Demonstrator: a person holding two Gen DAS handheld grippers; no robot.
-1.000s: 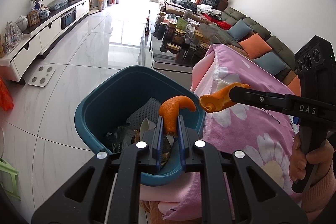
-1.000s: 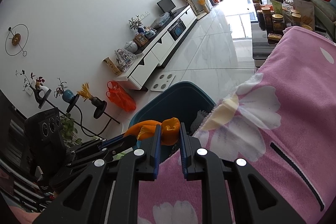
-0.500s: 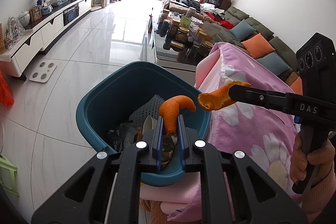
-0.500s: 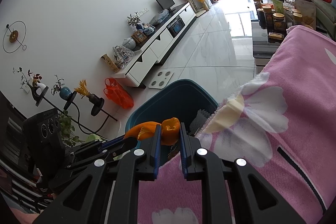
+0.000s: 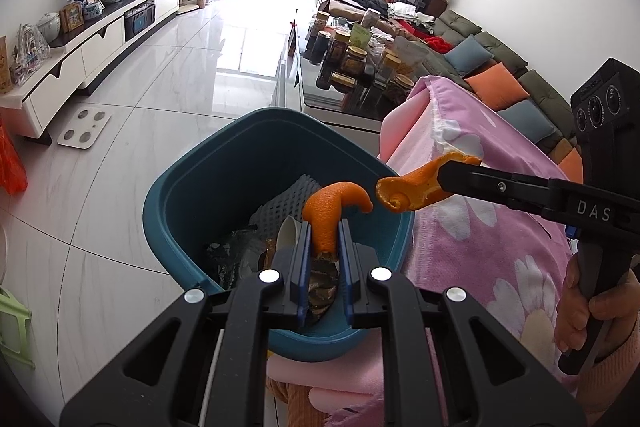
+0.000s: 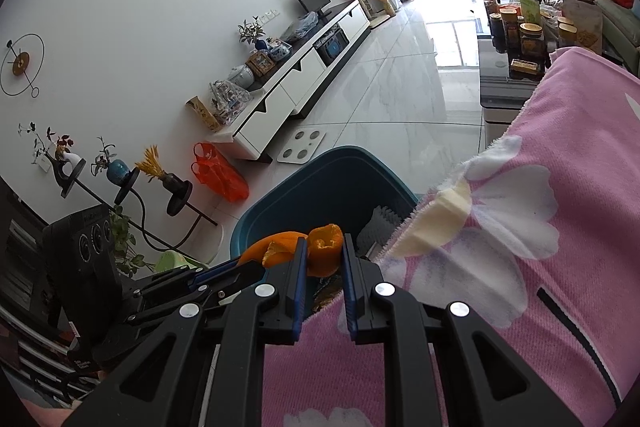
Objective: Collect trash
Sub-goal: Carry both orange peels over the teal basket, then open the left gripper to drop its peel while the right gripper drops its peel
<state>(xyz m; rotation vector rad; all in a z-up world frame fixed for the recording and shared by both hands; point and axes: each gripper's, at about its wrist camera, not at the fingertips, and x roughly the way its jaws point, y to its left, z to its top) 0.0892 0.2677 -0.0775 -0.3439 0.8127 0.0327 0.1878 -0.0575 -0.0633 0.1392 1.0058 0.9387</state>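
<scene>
Two orange peels are being held over the blue bin (image 5: 192,211): one peel (image 5: 328,215) is being clamped by the left gripper (image 5: 324,247), the other peel (image 5: 412,183) by the right gripper (image 6: 323,259). Some trash is already lying inside; both peels are not yet dropped.

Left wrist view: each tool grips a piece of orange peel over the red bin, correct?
Not quite: the bin is teal, not red, as the left wrist view shows. The left tool and the right tool do each grip a piece of orange peel over it, the right one's piece near the rim.
</scene>
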